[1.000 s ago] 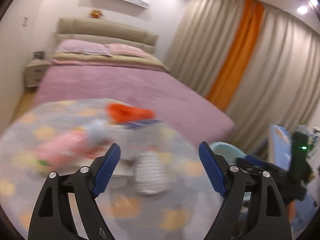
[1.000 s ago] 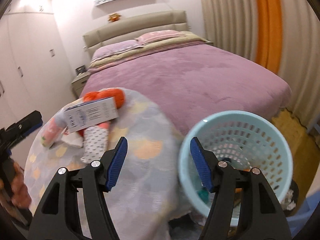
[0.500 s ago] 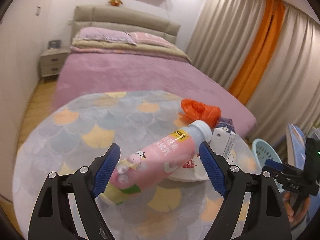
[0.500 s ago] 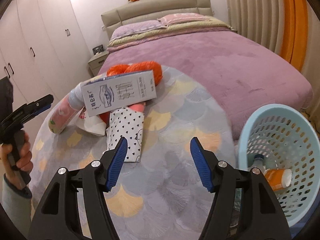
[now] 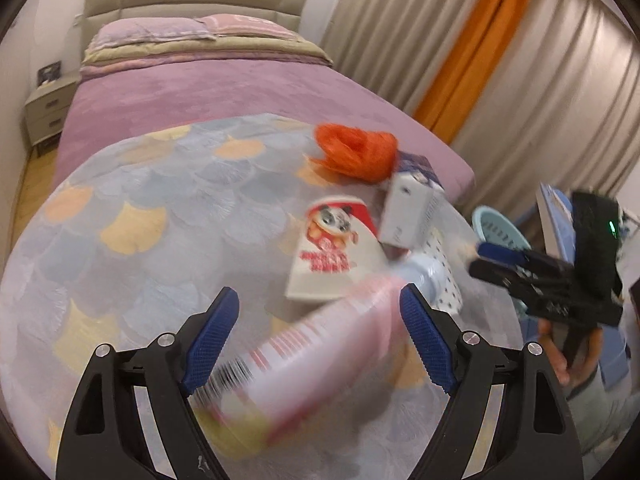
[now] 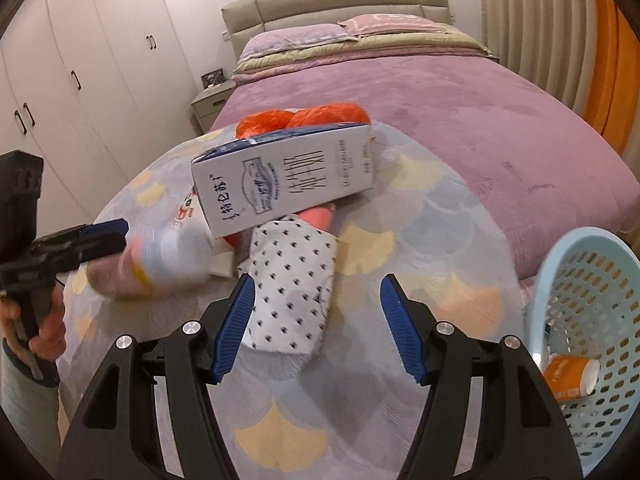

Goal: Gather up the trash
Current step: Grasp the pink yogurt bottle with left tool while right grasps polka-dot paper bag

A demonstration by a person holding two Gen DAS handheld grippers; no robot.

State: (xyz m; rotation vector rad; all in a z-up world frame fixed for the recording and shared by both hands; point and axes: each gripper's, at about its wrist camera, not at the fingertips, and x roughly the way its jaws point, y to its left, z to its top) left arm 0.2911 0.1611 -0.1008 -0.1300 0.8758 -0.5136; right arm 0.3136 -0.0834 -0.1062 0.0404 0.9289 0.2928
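A pink bottle (image 5: 320,360) with a pale blue cap lies slanted and blurred between the wide-apart jaws of my left gripper (image 5: 318,340); the pads do not press on it. The right wrist view has the same bottle (image 6: 160,256) beside the left gripper (image 6: 104,236). My right gripper (image 6: 316,320) hangs open low over the table, and a white polka-dot packet (image 6: 292,280) reaches in by its left pad (image 6: 236,320). Behind the packet are a white milk carton (image 6: 288,176) and an orange plastic bag (image 6: 300,118). A flat panda-print packet (image 5: 336,248) lies beside them.
The round table has a scallop-print cloth (image 6: 420,240). A pale blue basket (image 6: 592,280) stands at its right edge with an orange-labelled bottle (image 6: 572,372) inside. A purple bed (image 6: 440,92) lies beyond, wardrobes (image 6: 80,80) to the left and curtains (image 5: 500,60) to the right.
My left gripper has come down over the pink bottle, which was ahead of the jaws and now lies between them. My right gripper has swung from the basket and sunk towards the polka-dot packet.
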